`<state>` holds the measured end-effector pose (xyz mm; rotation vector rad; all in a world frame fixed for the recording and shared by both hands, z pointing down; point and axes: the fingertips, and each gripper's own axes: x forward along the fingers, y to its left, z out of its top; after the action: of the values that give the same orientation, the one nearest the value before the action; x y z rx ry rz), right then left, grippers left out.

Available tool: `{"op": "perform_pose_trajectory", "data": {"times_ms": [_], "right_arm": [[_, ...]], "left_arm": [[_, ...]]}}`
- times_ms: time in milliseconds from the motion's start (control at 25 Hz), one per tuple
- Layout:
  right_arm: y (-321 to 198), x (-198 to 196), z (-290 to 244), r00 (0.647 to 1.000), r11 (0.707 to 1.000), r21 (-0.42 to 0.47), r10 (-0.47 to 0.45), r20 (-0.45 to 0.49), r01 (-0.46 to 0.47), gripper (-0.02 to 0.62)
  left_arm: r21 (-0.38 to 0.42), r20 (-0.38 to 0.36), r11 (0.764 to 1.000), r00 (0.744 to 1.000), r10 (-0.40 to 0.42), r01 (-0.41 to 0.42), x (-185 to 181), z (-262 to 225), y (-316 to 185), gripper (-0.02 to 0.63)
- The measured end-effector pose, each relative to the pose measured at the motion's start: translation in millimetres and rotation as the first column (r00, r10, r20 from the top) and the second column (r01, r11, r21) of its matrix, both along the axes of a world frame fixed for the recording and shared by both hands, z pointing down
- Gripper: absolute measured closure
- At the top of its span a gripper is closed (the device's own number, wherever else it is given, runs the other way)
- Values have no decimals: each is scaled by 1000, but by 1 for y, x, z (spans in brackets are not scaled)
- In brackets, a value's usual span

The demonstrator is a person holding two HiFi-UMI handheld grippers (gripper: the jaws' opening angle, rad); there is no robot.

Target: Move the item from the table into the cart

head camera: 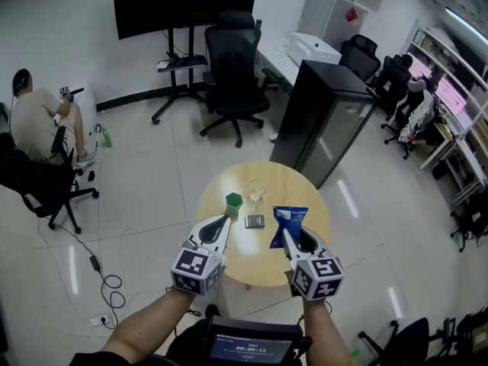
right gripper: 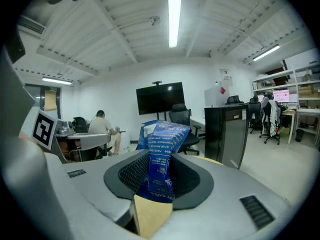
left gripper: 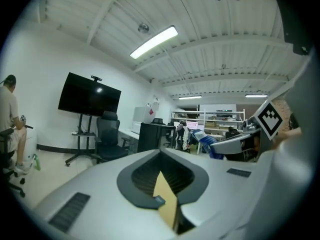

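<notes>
Evidently the right gripper clamps the blue packet clear of the table for carrying; left gripper closed, empty.

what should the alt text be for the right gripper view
The right gripper grips a blue packet, which stands upright close to the camera. Behind it is an office with a black TV, a seated person at left, a black cabinet at right and a strip light overhead.

Two grippers, one blue packet, one round table
</notes>
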<state>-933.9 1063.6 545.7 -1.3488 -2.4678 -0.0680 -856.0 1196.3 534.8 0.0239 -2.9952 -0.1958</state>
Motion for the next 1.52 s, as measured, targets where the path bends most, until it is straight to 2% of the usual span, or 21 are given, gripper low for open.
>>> {"op": "perform_pose_trajectory", "data": {"times_ms": [240,440,600,720,1000,1080,1200,1320,1400,1520], "right_arm": [[-154,4,-69,988,991,-68,123,90,-117,491],[-304,4,-113,954,965,-93,256,156,-244,491],[-422,22,-126,907,925,-95,380,184,-368,491],[-503,29,-131,853,874,-105,485,191,-474,491],[-630,55,-133,685,713,-121,698,210,-690,491],[-671,73,-137,615,646,-133,759,213,-752,491],[-727,112,-139,509,542,-143,834,216,-828,491],[-771,155,-136,412,446,-120,882,230,-887,491],[-802,186,-131,337,368,-121,915,221,-922,491],[-857,246,-131,227,260,-139,949,217,-956,491]], "left_arm": [[-49,98,990,986,135,-131,-18,-59,-145,597],[-14,126,963,955,270,-271,-41,-90,-291,597],[-1,148,935,925,350,-354,-45,-103,-406,597],[9,155,887,877,455,-462,-54,-106,-490,597],[-12,142,719,710,689,-695,-72,-103,-621,597],[-10,141,650,643,753,-760,-65,-104,-665,597],[-14,167,534,524,835,-846,-41,-108,-732,597],[-29,182,434,423,888,-900,-13,-114,-791,597],[-24,172,361,352,920,-932,7,-109,-829,597],[-27,175,252,244,954,-967,54,-107,-892,597]]}}
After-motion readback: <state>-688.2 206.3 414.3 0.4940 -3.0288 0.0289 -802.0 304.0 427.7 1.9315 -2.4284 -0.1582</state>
